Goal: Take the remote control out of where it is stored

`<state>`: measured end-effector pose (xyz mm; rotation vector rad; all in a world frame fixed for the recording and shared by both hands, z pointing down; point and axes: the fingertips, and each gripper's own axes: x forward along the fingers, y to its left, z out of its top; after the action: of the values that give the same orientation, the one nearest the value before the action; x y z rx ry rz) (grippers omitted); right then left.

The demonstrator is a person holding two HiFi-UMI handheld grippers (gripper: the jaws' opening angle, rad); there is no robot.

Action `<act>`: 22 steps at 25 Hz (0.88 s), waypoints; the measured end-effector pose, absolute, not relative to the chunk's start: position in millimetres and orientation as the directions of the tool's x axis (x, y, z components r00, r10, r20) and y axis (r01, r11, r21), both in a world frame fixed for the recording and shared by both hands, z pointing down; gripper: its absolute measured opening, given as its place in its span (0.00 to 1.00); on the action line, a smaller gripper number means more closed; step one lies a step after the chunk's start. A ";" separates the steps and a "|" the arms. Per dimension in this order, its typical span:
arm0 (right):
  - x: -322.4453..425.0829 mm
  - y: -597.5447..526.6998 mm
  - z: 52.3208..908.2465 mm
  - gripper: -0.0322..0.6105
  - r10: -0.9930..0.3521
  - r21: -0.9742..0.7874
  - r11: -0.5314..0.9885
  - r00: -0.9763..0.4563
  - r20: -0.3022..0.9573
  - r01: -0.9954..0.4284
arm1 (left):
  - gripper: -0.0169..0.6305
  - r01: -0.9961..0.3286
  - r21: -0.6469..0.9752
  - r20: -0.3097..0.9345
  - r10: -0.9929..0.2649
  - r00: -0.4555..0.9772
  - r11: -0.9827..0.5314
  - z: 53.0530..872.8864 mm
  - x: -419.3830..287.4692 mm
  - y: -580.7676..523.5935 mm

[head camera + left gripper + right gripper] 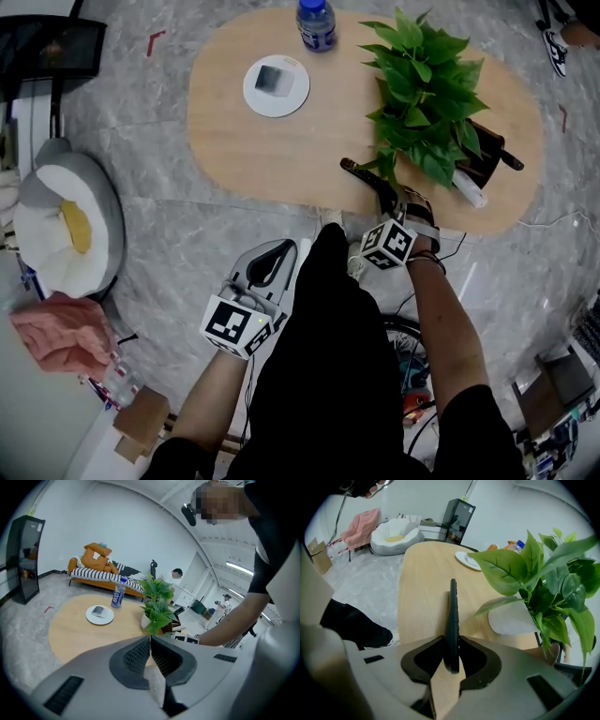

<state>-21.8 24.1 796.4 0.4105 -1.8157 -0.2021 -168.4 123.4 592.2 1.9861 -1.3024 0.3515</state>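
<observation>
My right gripper (pixel 451 645) pinches the remote control (pixel 452 613) edge-on above the table (pixel 419 588), beside the plant (pixel 543 578); my left gripper (pixel 150 645) is closed on nothing (idle). I'd lower it flat, clear of the leaves, before letting go.

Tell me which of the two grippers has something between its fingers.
The right gripper: its fingers clamp a slim black remote control over the oval wooden table. The left gripper is shut on nothing.
</observation>
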 end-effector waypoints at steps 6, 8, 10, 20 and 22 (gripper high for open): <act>-15.3 21.9 803.2 0.21 -0.355 0.323 0.930 -0.197 0.914 -0.175 | 0.05 -0.874 0.432 0.576 -0.677 0.458 -0.224 590.7 -167.2 125.7; -16.3 22.7 801.1 0.23 -0.343 0.307 0.933 -0.206 0.916 -0.191 | 0.05 -0.871 0.435 0.578 -0.671 0.464 -0.227 591.0 -164.9 126.3; -17.7 24.7 799.8 0.27 -0.331 0.291 0.936 -0.214 0.919 -0.198 | 0.05 -0.867 0.443 0.578 -0.667 0.470 -0.227 593.2 -160.8 127.7; -20.6 31.7 790.5 0.30 -0.318 0.267 0.937 -0.234 0.919 -0.226 | 0.05 -0.859 0.443 0.567 -0.663 0.489 -0.256 594.2 -151.0 127.4; -19.3 32.5 781.5 0.30 -0.333 0.274 0.931 -0.247 0.910 -0.243 | 0.05 -0.865 0.436 0.567 -0.671 0.478 -0.247 592.8 -153.6 127.0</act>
<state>-19.3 32.5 781.5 0.4253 -1.8394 -0.0895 -153.6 127.0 592.8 2.0025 -1.2693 0.3419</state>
